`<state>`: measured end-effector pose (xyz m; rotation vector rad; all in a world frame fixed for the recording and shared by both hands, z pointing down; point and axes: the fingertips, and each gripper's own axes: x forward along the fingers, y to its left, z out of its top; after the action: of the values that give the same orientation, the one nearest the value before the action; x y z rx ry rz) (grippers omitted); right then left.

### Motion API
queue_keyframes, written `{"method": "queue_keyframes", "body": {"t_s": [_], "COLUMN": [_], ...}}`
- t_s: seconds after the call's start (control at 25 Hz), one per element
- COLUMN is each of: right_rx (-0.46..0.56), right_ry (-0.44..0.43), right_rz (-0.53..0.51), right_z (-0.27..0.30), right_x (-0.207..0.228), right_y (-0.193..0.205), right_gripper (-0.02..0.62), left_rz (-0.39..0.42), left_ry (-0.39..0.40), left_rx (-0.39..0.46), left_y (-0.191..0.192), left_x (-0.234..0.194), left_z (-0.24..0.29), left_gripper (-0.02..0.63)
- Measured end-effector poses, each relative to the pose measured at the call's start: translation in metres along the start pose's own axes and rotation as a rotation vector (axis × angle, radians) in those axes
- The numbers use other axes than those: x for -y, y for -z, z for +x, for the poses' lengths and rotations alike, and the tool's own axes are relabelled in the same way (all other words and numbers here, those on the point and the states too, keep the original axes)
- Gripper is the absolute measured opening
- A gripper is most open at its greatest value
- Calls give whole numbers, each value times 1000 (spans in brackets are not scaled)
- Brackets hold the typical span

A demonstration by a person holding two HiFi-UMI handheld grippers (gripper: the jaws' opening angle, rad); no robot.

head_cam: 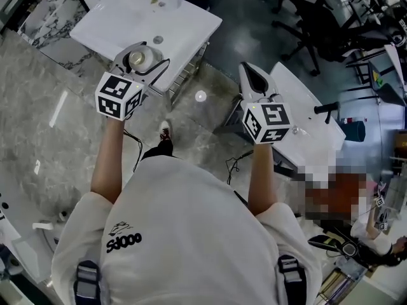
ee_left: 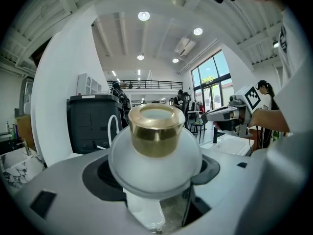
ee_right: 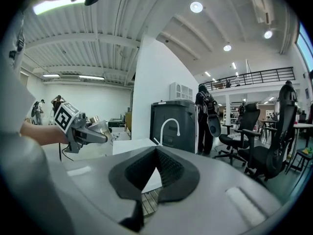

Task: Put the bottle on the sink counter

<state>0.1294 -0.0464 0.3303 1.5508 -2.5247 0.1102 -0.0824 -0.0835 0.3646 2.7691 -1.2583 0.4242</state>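
Note:
A round white bottle with a gold cap fills the middle of the left gripper view, upright between the jaws. My left gripper is shut on it, held in the air just in front of the white sink counter. The bottle's cap shows from above in the head view. My right gripper hangs to the right at about the same height, shut with nothing between its pads. From the right gripper view I see the left gripper with the bottle and the sink's white faucet.
A marble-topped counter stands left of the sink counter. A second white table lies below the right gripper. Black office chairs crowd the far right. A dark bin stands behind the sink. A cable trails on the floor.

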Motion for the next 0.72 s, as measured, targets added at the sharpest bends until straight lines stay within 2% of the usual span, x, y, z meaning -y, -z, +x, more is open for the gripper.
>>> {"method": "queue_keyframes", "body": {"t_s": [0.72], "right_rx": [-81], "right_ry": [111], "right_rz": [32], "right_z": [100], "right_x": [23], "right_y": [-2], "right_gripper": [11], "left_rz": [-25], "left_ry": [115], "left_rx": [-35], "left_y": [12], "left_x": [-87], "left_z": [71], "left_gripper": [341]}}
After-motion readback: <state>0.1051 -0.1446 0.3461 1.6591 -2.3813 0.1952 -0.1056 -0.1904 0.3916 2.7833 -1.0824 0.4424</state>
